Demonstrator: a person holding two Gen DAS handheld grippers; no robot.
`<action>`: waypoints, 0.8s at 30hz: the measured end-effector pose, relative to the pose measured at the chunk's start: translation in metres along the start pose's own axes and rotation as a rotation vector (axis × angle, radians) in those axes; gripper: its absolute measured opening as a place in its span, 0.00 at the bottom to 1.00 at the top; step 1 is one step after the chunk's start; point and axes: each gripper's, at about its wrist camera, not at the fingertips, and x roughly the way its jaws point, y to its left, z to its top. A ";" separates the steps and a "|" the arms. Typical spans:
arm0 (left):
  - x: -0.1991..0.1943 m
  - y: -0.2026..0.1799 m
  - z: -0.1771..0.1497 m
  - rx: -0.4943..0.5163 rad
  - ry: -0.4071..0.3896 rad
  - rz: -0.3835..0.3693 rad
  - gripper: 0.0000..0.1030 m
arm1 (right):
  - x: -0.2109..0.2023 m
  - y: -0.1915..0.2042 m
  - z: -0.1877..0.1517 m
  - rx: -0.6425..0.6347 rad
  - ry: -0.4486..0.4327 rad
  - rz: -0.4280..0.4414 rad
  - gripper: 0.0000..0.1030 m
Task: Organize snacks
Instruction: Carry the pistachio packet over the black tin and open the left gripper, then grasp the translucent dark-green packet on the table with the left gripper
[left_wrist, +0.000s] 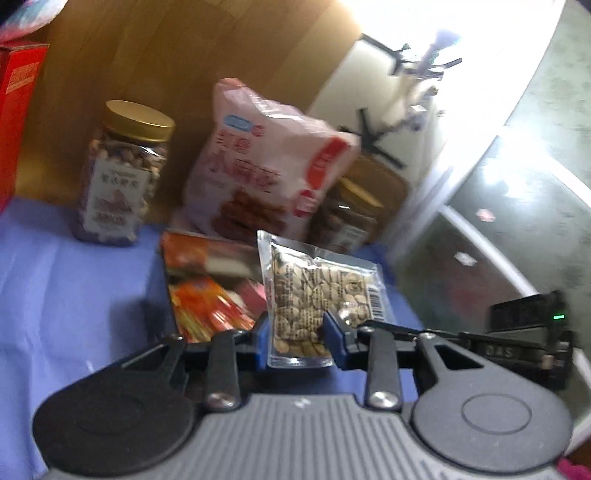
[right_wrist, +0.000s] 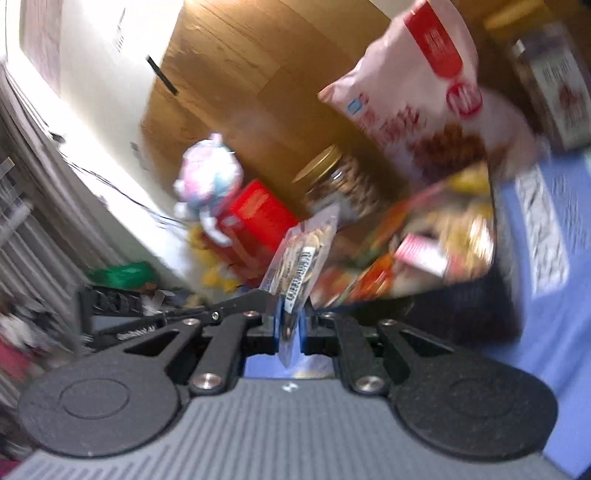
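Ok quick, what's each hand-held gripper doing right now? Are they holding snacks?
Left hand-held gripper: shut on a clear seed packet.
Right hand-held gripper: shut on a seed packet, seen edge-on.

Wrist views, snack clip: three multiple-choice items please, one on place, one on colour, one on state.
1. In the left wrist view, the tall jar stands where relative to the pink bag?
A. left of it
B. right of it
C. on top of it

2. What colour is the cloth?
A. green
B. blue
C. white

3. What is the right gripper doing?
A. wide open, holding nothing
B. shut on a jar lid
C. shut on the seed packet

Key:
1 A, the jar is at the bag's left.
2 B, the cloth under the snacks is blue.
3 C, the packet sits edge-on between the closed fingers.
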 end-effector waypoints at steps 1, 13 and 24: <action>0.009 0.003 0.004 0.002 0.003 0.030 0.29 | 0.009 0.000 0.006 -0.036 0.005 -0.038 0.13; -0.003 0.001 -0.007 0.105 -0.042 0.156 0.30 | 0.030 -0.008 0.007 -0.337 -0.117 -0.423 0.35; -0.019 0.034 -0.058 0.037 0.102 0.133 0.57 | 0.002 -0.013 -0.068 -0.159 0.085 -0.198 0.37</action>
